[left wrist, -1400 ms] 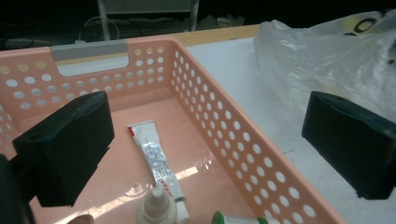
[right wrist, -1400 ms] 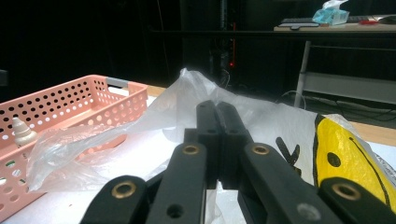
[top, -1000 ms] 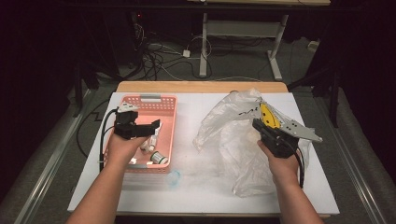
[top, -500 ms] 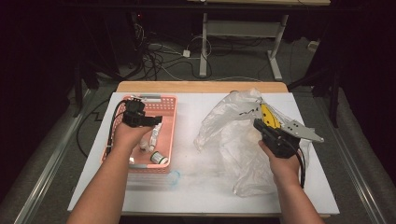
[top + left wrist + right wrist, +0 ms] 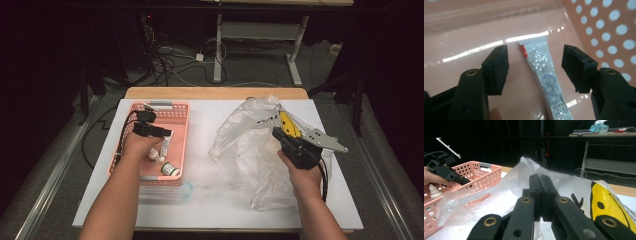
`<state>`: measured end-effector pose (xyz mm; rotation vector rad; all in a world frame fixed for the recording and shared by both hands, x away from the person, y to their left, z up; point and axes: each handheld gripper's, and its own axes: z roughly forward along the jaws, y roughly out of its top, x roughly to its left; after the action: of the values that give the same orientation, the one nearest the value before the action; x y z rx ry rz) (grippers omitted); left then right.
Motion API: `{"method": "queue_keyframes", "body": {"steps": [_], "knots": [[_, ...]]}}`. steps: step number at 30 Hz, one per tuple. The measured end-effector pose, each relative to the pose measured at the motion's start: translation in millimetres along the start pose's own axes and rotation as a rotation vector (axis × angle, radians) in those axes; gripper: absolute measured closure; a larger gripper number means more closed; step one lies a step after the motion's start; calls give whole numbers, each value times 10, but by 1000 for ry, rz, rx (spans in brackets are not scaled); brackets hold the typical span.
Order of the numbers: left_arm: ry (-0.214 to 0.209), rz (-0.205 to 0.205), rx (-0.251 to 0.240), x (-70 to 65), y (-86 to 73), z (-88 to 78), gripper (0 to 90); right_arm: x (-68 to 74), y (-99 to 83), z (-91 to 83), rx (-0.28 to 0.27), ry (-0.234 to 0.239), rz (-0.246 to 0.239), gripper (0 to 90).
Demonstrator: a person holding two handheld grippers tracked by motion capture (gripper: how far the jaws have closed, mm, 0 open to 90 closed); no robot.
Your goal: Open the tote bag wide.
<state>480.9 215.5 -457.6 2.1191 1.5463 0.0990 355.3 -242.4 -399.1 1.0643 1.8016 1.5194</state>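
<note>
Left gripper (image 5: 535, 66): jaws spread wide, reaching down into the pink basket (image 5: 177, 112) and closed on nothing.
Tube (image 5: 544, 80): white with a red band at its flat end, lying on the basket floor between the two open jaws, nearer the left one; it touches neither jaw.
Basket contents: beside the left gripper (image 5: 167, 134) the high view shows a small white bottle (image 5: 153, 154) and another little bottle with a dark cap (image 5: 171, 170), both just under the hand.
Basket wall: the perforated side stands close to the right of the right jaw.
Plastic bag (image 5: 250, 145): clear and crumpled, spread on the white table (image 5: 210, 210) between the two grippers.
Right gripper (image 5: 540, 195): jaws pressed together; whether they pinch the bag film I cannot tell.
Yellow smiley print (image 5: 610, 206): on the bag, just right of the right gripper.
</note>
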Motion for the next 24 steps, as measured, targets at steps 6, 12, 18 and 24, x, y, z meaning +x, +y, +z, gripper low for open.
{"method": "queue_keyframes", "body": {"steps": [6,12,18,24], "knots": [[2,7,55,-63,-19,42,371,7,-3,5,1,1,-1,900],[7,23,107,-97,-28,69,380,17,7,-9,-3,2,-5,900],[40,49,129,-115,-31,63,447,16,-2,-10,1,1,-1,900],[74,90,151,-159,-44,58,543,19,-9,-1,3,-3,-6,900]]}}
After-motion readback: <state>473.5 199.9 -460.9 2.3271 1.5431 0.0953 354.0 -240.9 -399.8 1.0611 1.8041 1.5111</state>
